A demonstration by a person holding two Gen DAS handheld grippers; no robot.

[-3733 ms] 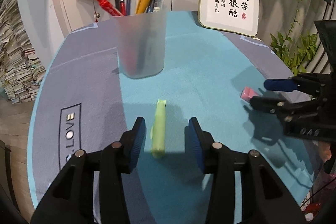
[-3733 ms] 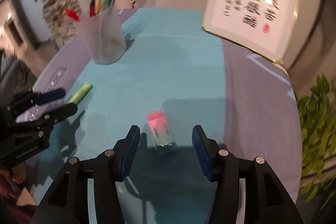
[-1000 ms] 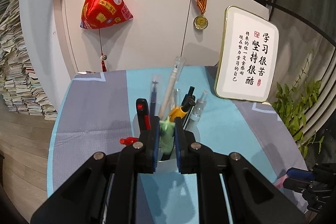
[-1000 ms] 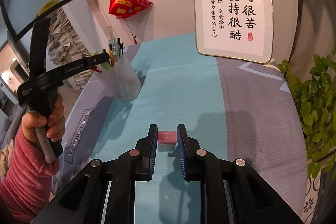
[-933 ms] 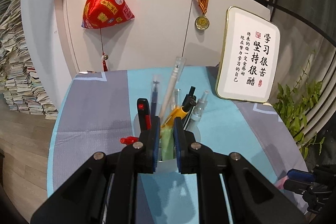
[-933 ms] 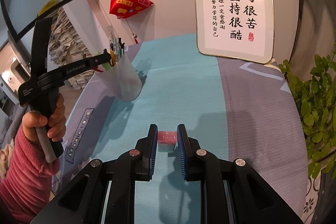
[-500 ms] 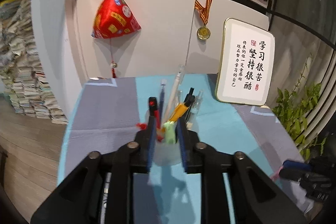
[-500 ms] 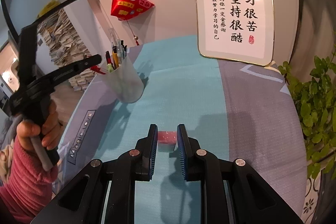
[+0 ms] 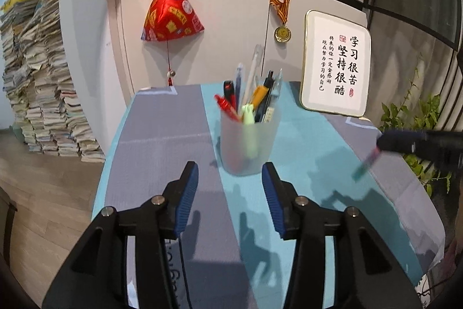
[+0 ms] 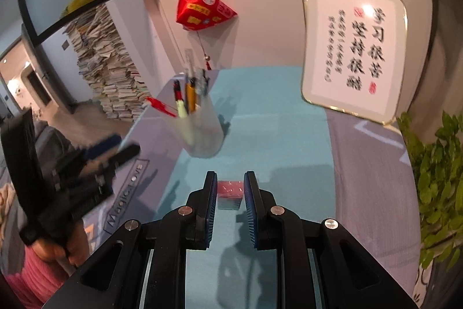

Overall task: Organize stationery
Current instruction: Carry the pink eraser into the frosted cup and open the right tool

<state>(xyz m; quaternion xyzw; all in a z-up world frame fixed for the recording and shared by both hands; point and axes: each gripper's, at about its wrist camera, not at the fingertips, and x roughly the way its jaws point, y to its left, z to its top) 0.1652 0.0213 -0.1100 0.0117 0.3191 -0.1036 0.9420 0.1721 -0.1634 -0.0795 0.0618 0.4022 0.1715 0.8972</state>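
Teal and grey tablecloth (image 9: 312,135) before us. Our left gripper (image 9: 230,187) hovers near the frosted pen cup (image 9: 249,144), fingers apart, empty; a green highlighter (image 9: 248,118) stands inside the cup. Our right gripper (image 10: 230,193) is clamped on a pink-topped eraser (image 10: 230,188), raised right of the cup.

left gripper (image 9: 230,190) jaws apart, empty | pen cup (image 9: 249,145) at 12 o'clock, green highlighter (image 9: 249,132) inside | right gripper (image 9: 405,142) at 3 o'clock
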